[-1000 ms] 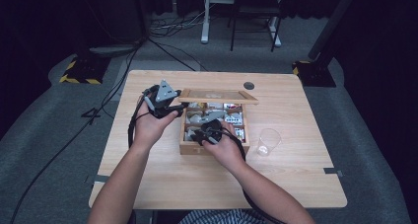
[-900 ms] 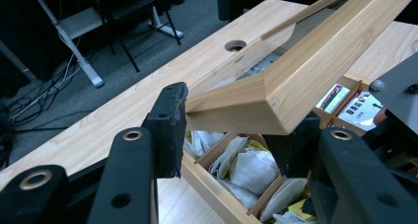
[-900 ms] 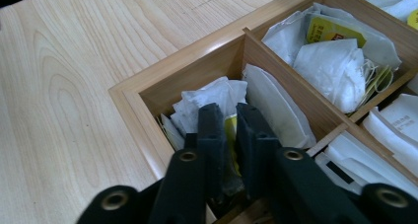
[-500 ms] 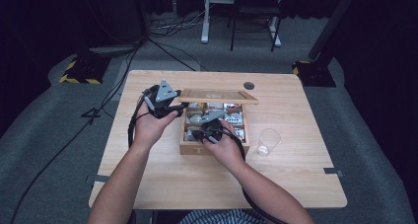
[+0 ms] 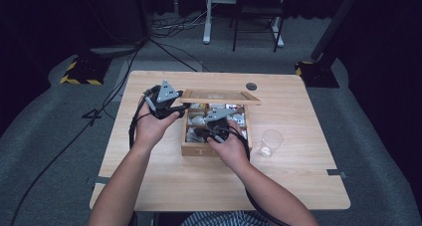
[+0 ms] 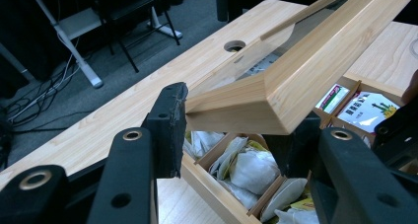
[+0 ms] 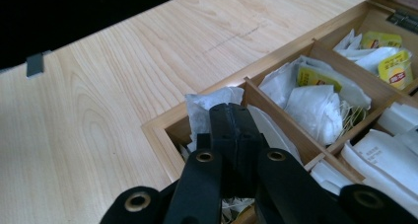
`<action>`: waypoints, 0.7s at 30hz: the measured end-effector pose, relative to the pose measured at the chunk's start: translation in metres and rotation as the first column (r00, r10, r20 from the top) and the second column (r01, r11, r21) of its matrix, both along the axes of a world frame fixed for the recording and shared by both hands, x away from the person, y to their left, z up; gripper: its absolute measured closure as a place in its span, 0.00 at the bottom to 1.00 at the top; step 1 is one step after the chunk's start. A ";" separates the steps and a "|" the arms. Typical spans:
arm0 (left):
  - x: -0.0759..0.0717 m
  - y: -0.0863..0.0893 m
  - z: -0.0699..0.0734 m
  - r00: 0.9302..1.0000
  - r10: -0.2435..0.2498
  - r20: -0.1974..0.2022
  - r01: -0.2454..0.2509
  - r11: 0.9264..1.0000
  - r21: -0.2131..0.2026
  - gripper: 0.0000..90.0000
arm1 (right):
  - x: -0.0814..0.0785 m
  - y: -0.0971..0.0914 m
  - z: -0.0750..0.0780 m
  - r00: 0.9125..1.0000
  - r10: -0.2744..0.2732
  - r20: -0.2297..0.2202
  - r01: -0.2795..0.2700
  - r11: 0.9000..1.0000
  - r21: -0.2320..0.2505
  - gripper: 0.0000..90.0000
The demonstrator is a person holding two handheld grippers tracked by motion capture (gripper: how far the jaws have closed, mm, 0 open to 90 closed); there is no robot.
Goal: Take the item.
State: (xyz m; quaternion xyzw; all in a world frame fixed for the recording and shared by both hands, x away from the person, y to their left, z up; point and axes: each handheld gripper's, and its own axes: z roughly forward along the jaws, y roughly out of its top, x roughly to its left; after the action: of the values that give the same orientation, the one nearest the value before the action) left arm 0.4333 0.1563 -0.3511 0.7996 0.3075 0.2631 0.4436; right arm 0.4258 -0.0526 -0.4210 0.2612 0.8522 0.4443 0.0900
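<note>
Tea bag pinched by right gripper (corner compartment).

No wording can be read with certainty. The yellow tea-bag tags at 2 o'clock in the right gripper view bear a small red logo, too blurred to spell out. The printed sachets at 3 o'clock in the left gripper view carry illegible characters.

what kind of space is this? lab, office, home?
Most likely a recording studio or lab, not a home: a lone wooden table on grey carpet, black curtains behind, cables trailing across the floor, and hazard-striped stand bases. The only props are a wooden tea-bag box and a clear plastic cup.
</note>
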 end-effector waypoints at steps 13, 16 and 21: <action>0.001 0.000 0.001 1.000 -0.003 -0.003 0.003 1.000 0.003 0.59 | -0.013 -0.018 0.018 1.000 0.006 -0.005 -0.006 0.994 0.113 1.00; 0.001 0.000 0.001 1.000 -0.008 -0.003 0.008 1.000 0.004 0.59 | -0.017 -0.023 0.023 1.000 0.012 -0.012 -0.011 0.991 0.132 1.00; 0.001 0.000 0.001 1.000 -0.010 -0.004 0.010 1.000 0.009 0.59 | -0.023 -0.030 0.029 1.000 0.018 -0.003 -0.018 0.989 0.145 1.00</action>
State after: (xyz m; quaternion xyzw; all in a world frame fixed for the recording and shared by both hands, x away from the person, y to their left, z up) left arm 0.4342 0.1566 -0.3502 0.8037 0.3034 0.2608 0.4405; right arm 0.4028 -0.0828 -0.3920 0.2602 0.8203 0.5052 0.0650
